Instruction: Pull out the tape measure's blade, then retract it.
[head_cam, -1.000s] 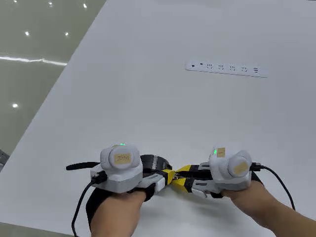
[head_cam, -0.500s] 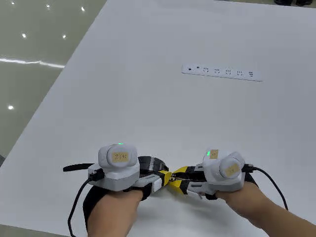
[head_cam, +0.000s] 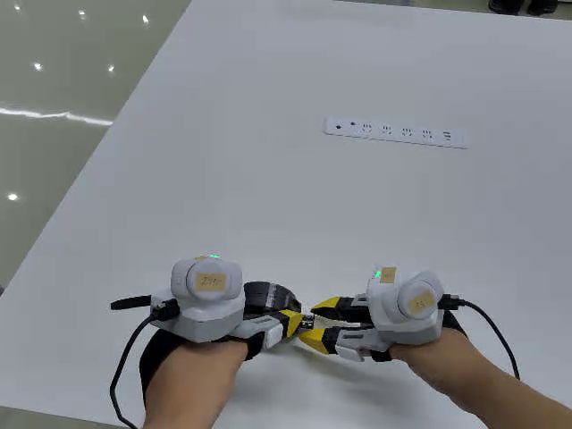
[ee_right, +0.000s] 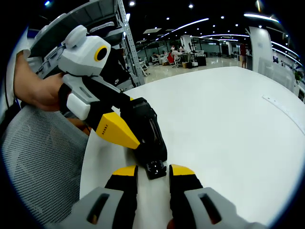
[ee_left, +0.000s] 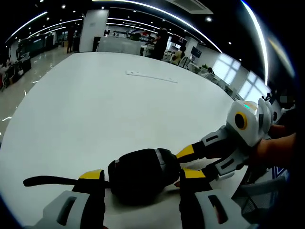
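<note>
Little has shifted: left claw point(ee_left: 143, 174) stays clenched on the tape point(ee_left: 138, 185) at the desk's point(head_cam: 268, 179) near edge, right claw point(ee_right: 153, 171) nips the hook point(ee_right: 155, 168). Barely any blade out, so the pull is still ahead.

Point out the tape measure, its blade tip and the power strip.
tape measure point(ee_left: 140, 175): left gripper view, middle of its black case.
blade tip point(ee_right: 155, 169): right gripper view, the dark end tab between the jaws.
power strip point(head_cam: 395, 132): head view, middle of its white body.
</note>
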Demonstrator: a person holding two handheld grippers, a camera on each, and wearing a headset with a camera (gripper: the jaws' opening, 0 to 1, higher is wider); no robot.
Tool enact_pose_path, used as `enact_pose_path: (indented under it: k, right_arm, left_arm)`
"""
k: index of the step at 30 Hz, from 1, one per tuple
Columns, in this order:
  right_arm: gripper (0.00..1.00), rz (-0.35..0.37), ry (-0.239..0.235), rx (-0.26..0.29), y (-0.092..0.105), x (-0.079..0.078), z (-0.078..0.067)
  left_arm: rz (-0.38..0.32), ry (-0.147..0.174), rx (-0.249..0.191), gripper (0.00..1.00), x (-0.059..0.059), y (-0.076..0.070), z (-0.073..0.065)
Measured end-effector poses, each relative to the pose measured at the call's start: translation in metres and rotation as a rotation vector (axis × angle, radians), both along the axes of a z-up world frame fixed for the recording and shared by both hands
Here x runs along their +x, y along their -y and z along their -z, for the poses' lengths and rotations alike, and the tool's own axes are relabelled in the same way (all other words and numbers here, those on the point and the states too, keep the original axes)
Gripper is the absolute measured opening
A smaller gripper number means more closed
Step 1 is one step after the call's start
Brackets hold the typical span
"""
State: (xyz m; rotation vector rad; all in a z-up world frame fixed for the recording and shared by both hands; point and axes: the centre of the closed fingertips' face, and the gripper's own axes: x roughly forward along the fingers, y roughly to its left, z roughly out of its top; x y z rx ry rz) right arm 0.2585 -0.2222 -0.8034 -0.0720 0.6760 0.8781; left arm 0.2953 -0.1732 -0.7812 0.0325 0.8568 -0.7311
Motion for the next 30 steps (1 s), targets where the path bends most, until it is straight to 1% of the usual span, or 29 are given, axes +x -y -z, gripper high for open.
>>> enact_pose_path:
  k: [1, 2, 3, 5, 7, 8, 12, 14, 15, 17, 19, 21, 22, 23, 24, 26, 27, 28, 29, 30]
  right_arm:
    - [0.25, 0.001, -0.004, 0.001, 0.000, 0.000, 0.000]
    - [0.26, 0.003, -0.004, -0.001, 0.001, -0.001, -0.002]
    - [0.26, 0.007, -0.001, -0.001, 0.002, -0.001, -0.003]
    - [0.27, 0.018, -0.010, 0.000, 0.004, -0.001, -0.004]
    - [0.28, 0.022, -0.008, -0.005, 0.006, -0.003, -0.006]
    - [0.28, 0.025, -0.008, -0.006, 0.006, -0.004, -0.007]
    - [0.31, 0.044, -0.005, -0.011, 0.011, -0.005, -0.012]
    - [0.32, 0.052, -0.003, -0.009, 0.012, -0.006, -0.015]
    - [0.33, 0.058, -0.002, -0.012, 0.013, -0.006, -0.016]
    - [0.34, 0.065, 0.000, -0.013, 0.015, -0.008, -0.020]
    - [0.35, 0.073, 0.009, -0.015, 0.017, -0.009, -0.024]
    - [0.36, 0.088, 0.015, -0.009, 0.020, -0.010, -0.028]
    - [0.37, 0.103, 0.012, -0.005, 0.022, -0.010, -0.029]
    - [0.38, 0.108, 0.013, -0.005, 0.024, -0.011, -0.030]
    - [0.38, 0.113, 0.016, -0.004, 0.025, -0.013, -0.032]
    - [0.38, 0.119, 0.012, -0.006, 0.028, -0.015, -0.032]
    - [0.38, 0.124, 0.013, -0.012, 0.030, -0.016, -0.033]
    - [0.39, 0.128, 0.014, -0.013, 0.032, -0.017, -0.034]
    - [0.39, 0.135, 0.012, -0.013, 0.034, -0.019, -0.034]
    - [0.40, 0.140, 0.010, -0.015, 0.036, -0.020, -0.035]
  left_arm:
    - [-0.001, -0.003, -0.002, 0.61, 0.000, -0.001, 0.000]
    - [0.003, 0.001, -0.006, 0.62, 0.001, 0.000, -0.002]
    - [0.008, 0.005, 0.002, 0.62, 0.001, -0.002, -0.001]
    - [0.012, 0.005, -0.004, 0.63, 0.001, -0.003, -0.003]
    - [0.023, 0.015, 0.003, 0.63, 0.000, -0.004, -0.005]
    - [0.026, 0.015, 0.002, 0.64, 0.000, -0.004, -0.005]
    - [0.056, 0.033, -0.005, 0.66, -0.003, -0.003, -0.010]
    - [0.057, 0.023, -0.024, 0.67, -0.004, -0.002, -0.014]
    - [0.060, 0.029, -0.029, 0.67, -0.004, -0.003, -0.017]
    - [0.080, 0.049, -0.024, 0.68, -0.003, -0.004, -0.021]
    - [0.093, 0.049, -0.033, 0.69, -0.004, -0.005, -0.024]
    - [0.098, 0.058, -0.044, 0.69, -0.003, -0.009, -0.028]
    - [0.099, 0.050, -0.060, 0.69, -0.003, -0.009, -0.031]
    - [0.103, 0.054, -0.059, 0.69, -0.003, -0.010, -0.032]
    - [0.111, 0.066, -0.062, 0.69, -0.003, -0.011, -0.035]
    - [0.121, 0.065, -0.064, 0.69, -0.004, -0.013, -0.036]
    - [0.125, 0.065, -0.075, 0.69, -0.005, -0.013, -0.039]
    - [0.135, 0.066, -0.071, 0.69, -0.006, -0.014, -0.039]
    - [0.152, 0.069, -0.056, 0.69, -0.007, -0.015, -0.037]
    - [0.154, 0.070, -0.061, 0.69, -0.007, -0.016, -0.038]
